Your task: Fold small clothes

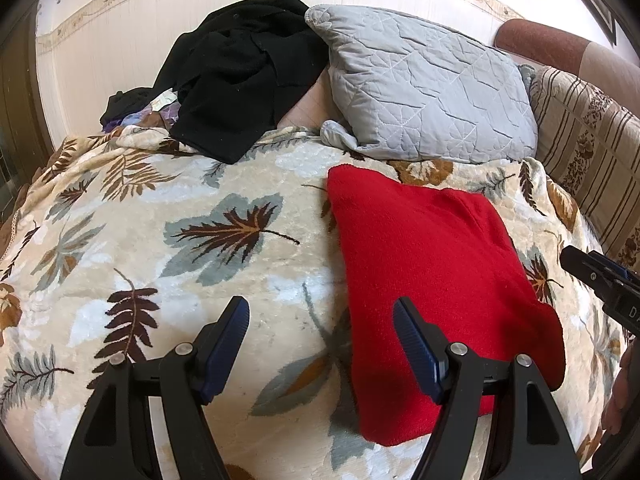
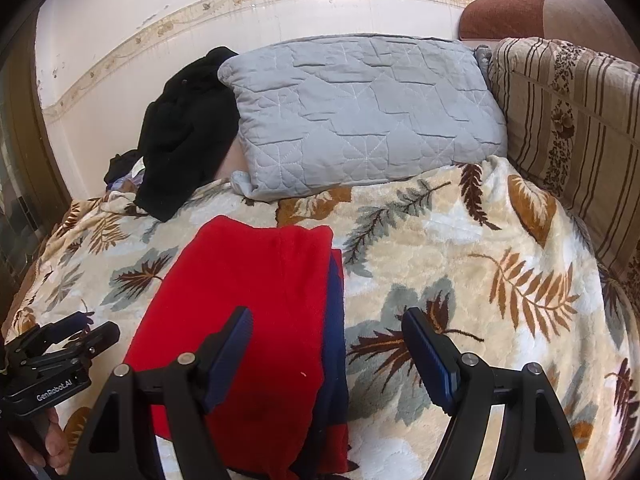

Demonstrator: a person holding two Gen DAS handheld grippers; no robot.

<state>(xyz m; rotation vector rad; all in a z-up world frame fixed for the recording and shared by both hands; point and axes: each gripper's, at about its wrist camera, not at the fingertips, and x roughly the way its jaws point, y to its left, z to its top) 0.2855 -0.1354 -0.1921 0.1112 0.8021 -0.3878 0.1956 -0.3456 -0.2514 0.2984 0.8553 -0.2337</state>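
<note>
A red knitted garment (image 1: 436, 280) lies folded into a long strip on the leaf-patterned blanket (image 1: 224, 240). In the right wrist view the red garment (image 2: 256, 312) shows a dark blue layer (image 2: 334, 360) along its right edge. My left gripper (image 1: 320, 320) is open and empty, hovering above the garment's left near edge. My right gripper (image 2: 326, 332) is open and empty, above the garment's right near edge. Each gripper shows at the edge of the other's view: the right one (image 1: 600, 280), the left one (image 2: 68, 344).
A grey quilted pillow (image 1: 428, 88) lies behind the garment. A heap of black clothes (image 1: 240, 76) sits at the back left against the wall. A striped brown cushion (image 2: 568, 128) and sofa arm (image 2: 520, 12) stand at the right. The blanket (image 2: 480, 248) covers the bed.
</note>
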